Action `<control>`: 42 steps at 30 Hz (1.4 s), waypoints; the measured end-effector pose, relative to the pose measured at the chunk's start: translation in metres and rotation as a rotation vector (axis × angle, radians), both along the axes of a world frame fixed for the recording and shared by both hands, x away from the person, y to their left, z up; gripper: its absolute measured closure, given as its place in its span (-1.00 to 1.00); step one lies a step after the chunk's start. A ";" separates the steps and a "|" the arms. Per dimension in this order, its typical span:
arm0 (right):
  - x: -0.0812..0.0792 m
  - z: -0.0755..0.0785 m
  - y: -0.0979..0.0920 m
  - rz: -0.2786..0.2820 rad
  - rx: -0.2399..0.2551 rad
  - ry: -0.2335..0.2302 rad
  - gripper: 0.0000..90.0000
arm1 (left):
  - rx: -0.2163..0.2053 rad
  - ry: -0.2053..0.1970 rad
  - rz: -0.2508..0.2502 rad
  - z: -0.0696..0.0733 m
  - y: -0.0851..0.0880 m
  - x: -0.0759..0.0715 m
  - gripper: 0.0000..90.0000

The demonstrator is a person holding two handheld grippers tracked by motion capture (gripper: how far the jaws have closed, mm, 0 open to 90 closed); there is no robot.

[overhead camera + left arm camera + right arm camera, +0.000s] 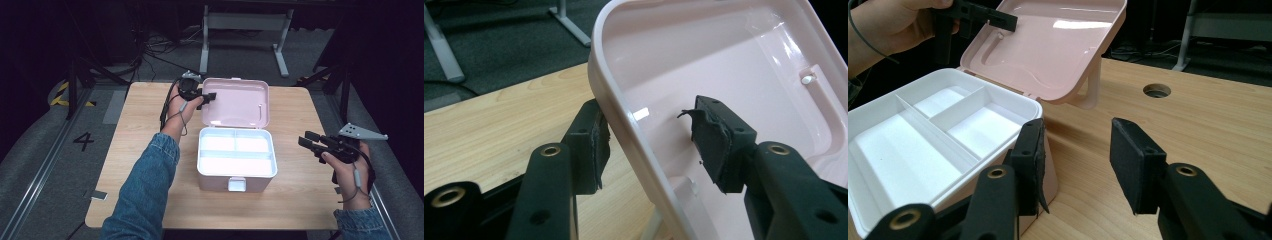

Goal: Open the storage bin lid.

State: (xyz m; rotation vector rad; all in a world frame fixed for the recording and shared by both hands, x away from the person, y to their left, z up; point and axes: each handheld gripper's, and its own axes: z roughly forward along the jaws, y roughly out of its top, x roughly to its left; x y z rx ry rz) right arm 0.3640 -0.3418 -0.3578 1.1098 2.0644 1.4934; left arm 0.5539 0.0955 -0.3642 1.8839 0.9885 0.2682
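place: lab | signs: floor cables (pixel 150 47), floor number marking (pixel 83 140), hazard tape (pixel 62 95)

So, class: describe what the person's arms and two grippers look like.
Both arms wear blue denim sleeves. The left gripper and right gripper are black, with flat padded jaws and brass-ringed screw holes. A dark cable trails from each, and a grey three-cornered plate tops the right one.
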 end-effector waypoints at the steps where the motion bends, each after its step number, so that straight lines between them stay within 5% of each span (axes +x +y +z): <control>1: 0.000 0.000 0.000 0.000 0.000 0.000 0.30 | 0.001 0.004 -0.004 -0.002 0.000 0.001 0.10; 18: 0.002 -0.003 0.001 0.012 -0.001 0.024 0.30 | 0.054 0.057 0.013 -0.014 -0.001 0.005 0.05; 23: 0.002 -0.003 0.002 0.014 0.000 0.027 0.30 | 0.042 0.074 0.023 -0.016 -0.001 0.005 0.04; 30: 0.002 -0.004 0.002 0.021 -0.002 0.036 0.28 | 0.096 0.143 0.043 -0.019 -0.002 0.002 -0.04; 42: 0.004 -0.006 0.004 0.026 -0.005 0.055 0.26 | 0.050 0.053 0.007 0.000 0.004 -0.017 -0.27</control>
